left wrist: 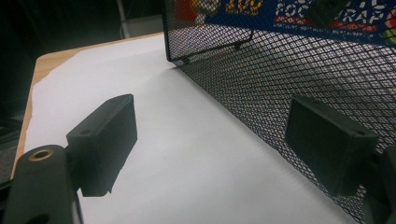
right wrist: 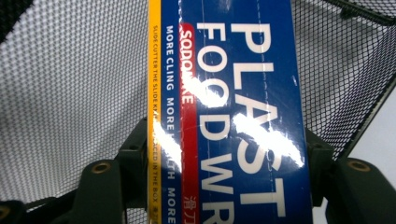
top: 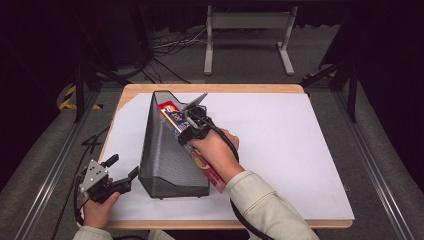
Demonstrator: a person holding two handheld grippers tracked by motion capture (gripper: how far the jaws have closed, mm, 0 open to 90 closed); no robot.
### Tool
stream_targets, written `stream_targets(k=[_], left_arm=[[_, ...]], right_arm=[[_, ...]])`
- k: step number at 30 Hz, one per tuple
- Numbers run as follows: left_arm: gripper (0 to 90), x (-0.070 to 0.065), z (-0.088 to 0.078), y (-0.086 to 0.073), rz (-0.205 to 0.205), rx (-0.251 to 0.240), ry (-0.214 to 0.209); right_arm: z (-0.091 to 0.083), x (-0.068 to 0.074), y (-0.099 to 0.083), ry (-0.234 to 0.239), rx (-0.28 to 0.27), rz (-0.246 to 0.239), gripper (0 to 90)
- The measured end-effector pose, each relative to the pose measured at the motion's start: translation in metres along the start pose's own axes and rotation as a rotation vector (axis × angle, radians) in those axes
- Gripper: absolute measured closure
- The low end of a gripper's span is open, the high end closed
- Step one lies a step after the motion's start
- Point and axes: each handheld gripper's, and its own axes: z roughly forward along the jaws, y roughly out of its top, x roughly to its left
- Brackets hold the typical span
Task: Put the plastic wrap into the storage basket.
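The right gripper (right wrist: 224, 161) is closed on the food wrap box (right wrist: 233, 107); its two black jaws press on the long sides of the box, so they stand apart by the width of the box. The box is long and narrow, with a glossy blue face, big white letters, a red band and a yellow strip along one edge. In the high view the food wrap box (top: 192, 142) lies slanted on the open side of the mesh file holder (top: 165, 150), with its far end inside the holder and its near end pointing toward the person. The right gripper (top: 192, 131) grips it near the middle, and the right hand (top: 216, 150) comes from the lower right with the forearm in a light sleeve.

The holder is black metal mesh, wedge-shaped, and it stands on the white sheet (top: 280, 145) that covers the wooden table (top: 210, 88).

The left gripper (top: 122, 172) is wide open and holds nothing. It is low over the sheet, just beside the left wall of the mesh file holder (left wrist: 289, 70). The left hand (top: 97, 207) holds it at the near left corner of the table.
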Motion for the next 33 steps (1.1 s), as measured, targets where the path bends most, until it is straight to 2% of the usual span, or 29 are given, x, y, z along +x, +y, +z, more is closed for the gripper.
stream_targets(k=[8,12,14,19,24,29,33], left_arm=[[17.7,0.000,0.000,0.000,0.001,-0.001,-0.001],[17.7,0.000,0.000,0.000,-0.001,-0.001,-0.001],[17.7,0.000,0.001,0.000,0.001,0.001,-0.001],[17.7,0.000,0.001,0.000,0.001,0.003,-0.002],[17.7,0.000,0.002,0.000,0.002,0.006,-0.003],[17.7,0.000,0.002,0.000,0.001,0.005,-0.003],[17.7,0.000,0.003,0.000,0.001,0.005,-0.004]], right_arm=[[0.007,0.006,0.002,-0.045,0.029,-0.035,38.3],[0.008,0.007,0.003,-0.048,0.031,-0.042,36.3],[0.006,0.008,0.003,-0.036,0.013,-0.038,32.7],[-0.005,0.012,0.005,0.000,-0.020,-0.043,33.3],[-0.009,0.013,0.004,0.009,-0.014,-0.047,34.2],[-0.009,0.011,0.002,0.025,-0.014,-0.030,32.9],[-0.012,0.007,0.000,0.060,-0.014,-0.017,32.1]])
